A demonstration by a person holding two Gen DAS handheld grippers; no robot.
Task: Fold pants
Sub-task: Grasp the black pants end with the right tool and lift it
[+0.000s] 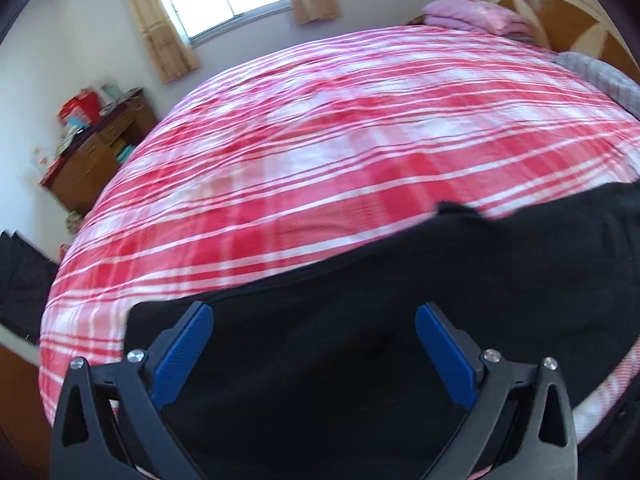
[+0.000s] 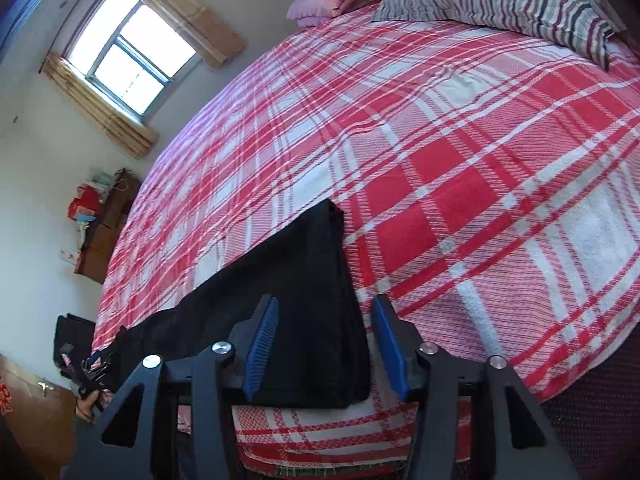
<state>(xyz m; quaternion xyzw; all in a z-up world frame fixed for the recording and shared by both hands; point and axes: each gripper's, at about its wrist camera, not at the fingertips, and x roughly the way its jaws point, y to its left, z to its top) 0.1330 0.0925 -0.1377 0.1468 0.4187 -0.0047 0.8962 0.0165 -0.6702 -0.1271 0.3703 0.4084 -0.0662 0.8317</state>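
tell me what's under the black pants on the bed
The black fabric pants lie flat on the red and white plaid bedsheet, which shows all around them. Anything directly beneath the pants is covered, so only sheet can be assumed.

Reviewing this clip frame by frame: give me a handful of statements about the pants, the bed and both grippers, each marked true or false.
1. The black fabric pants lie on a red-and-white plaid bedsheet. True.
2. The left gripper is clamped shut on the pants. False: its blue-padded jaws stand wide apart above the cloth.
3. The right gripper is open, with the pants' end between its jaws. True.
4. A grey striped pillow lies at the head of the bed. True.
5. The pants lie in the middle of the bed. False: they lie along the near edge.
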